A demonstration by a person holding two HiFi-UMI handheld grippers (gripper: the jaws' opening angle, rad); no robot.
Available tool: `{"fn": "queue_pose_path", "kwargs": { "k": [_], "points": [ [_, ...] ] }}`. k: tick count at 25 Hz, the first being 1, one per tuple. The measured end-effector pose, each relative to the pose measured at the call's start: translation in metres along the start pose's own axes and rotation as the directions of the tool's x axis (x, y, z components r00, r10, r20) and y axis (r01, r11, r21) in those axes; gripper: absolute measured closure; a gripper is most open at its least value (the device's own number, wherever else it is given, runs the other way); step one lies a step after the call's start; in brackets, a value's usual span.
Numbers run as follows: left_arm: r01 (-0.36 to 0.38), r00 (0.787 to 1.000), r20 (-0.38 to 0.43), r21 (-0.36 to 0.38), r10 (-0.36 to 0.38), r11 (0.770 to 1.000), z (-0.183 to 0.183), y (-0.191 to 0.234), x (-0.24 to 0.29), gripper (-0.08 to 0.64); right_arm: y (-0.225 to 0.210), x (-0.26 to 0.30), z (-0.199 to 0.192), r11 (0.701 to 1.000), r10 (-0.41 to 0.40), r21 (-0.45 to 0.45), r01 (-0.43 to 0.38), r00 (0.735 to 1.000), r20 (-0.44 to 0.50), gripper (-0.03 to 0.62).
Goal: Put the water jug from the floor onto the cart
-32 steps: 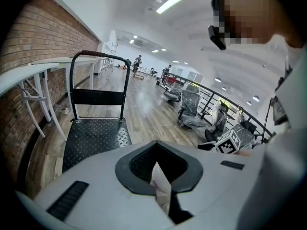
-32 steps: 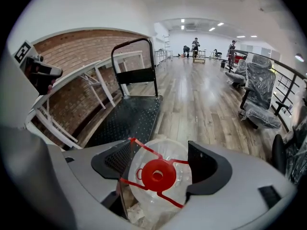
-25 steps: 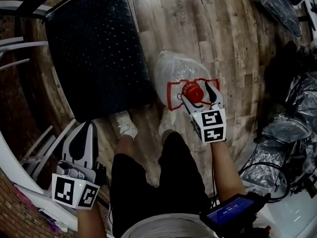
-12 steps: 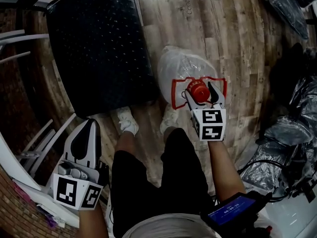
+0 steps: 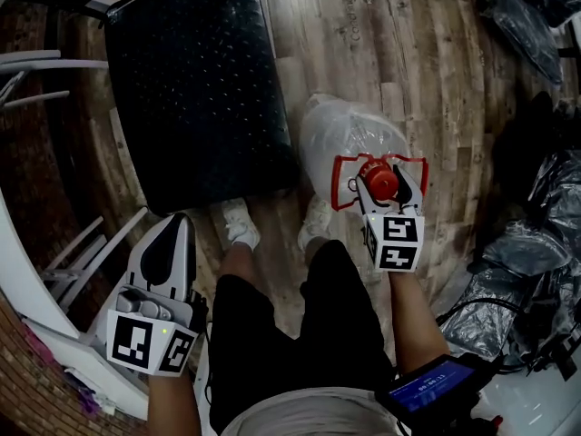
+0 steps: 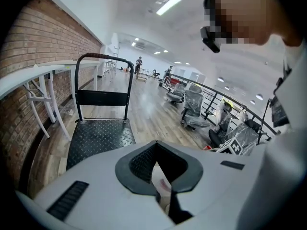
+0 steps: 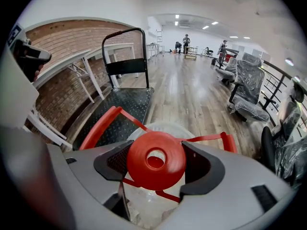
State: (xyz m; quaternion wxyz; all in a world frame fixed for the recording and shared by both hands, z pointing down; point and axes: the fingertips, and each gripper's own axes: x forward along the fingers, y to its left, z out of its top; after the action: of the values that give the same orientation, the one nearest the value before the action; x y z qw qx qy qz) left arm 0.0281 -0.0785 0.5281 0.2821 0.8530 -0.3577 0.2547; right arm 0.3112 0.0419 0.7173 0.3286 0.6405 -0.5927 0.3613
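Seen from the head camera, a person in dark shorts and white shoes (image 5: 238,227) stands over a clear plastic water jug (image 5: 349,134) that rests on the wooden plank floor (image 5: 408,62), just beside the near corner of a black flat-bed cart (image 5: 191,89) and right in front of the person's right foot. The right gripper (image 5: 384,173) points steeply down at the jug's neck. Its jaws, set wide, have just been closing round the red cap (image 5: 382,183), and in the right gripper view (image 7: 157,147) a dark pad sits against each side of that cap (image 7: 156,169), with the jug's pale shoulder (image 7: 165,127) and its red carrying frame (image 7: 103,123) showing beyond. The cart's studded deck (image 7: 120,104) lies bare past the jug, with its upright push handle (image 7: 124,37) at the far end beside a brick wall (image 7: 62,85). The left gripper (image 5: 184,218) hangs by the person's left leg, well apart from the jug. In its own view (image 6: 156,143) the jaw tips meet with nothing gripped, only a sliver of floor and shoe showing through the hollow between the pads. Plastic-wrapped office chairs (image 7: 249,90) stand along a railing on the right side of the long, brightly lit hall
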Motion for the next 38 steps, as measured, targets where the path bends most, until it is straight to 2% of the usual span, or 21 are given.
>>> {"fn": "queue_pose_path", "kwargs": {
  "k": [5, 11, 16, 23, 30, 38],
  "points": [
    [0.011, 1.000, 0.026, -0.003, -0.011, 1.000, 0.008, -0.001, -0.015, 0.558, 0.000, -0.045, 0.035, 0.999, -0.008, -0.036, 0.009, 1.000, 0.024, 0.276],
    [-0.002, 0.998, 0.056, 0.046, -0.001, 0.999, 0.023, 0.000, -0.035, 0.558, 0.005, -0.100, 0.077, 0.996, -0.027, -0.084, 0.031, 0.998, 0.050, 0.276],
    [-0.004, 0.997, 0.079, 0.016, 0.003, 1.000, 0.026, 0.014, -0.057, 0.558, 0.035, -0.131, 0.105, 0.991, -0.015, -0.132, 0.022, 0.999, 0.051, 0.276],
    [-0.064, 0.991, 0.121, -0.013, 0.065, 0.998, 0.026, 0.047, -0.090, 0.558, 0.088, -0.158, 0.156, 0.982, 0.057, -0.182, -0.043, 0.995, 0.076, 0.276],
    [-0.135, 0.982, 0.129, -0.034, 0.138, 0.990, 0.015, 0.085, -0.126, 0.558, 0.162, -0.151, 0.178, 0.957, 0.166, -0.251, -0.147, 0.985, 0.055, 0.276],
    [-0.170, 0.977, 0.114, -0.087, 0.179, 0.982, -0.007, 0.126, -0.155, 0.558, 0.244, -0.107, 0.171, 0.916, 0.238, -0.335, -0.223, 0.971, 0.003, 0.276]
  ]
}}
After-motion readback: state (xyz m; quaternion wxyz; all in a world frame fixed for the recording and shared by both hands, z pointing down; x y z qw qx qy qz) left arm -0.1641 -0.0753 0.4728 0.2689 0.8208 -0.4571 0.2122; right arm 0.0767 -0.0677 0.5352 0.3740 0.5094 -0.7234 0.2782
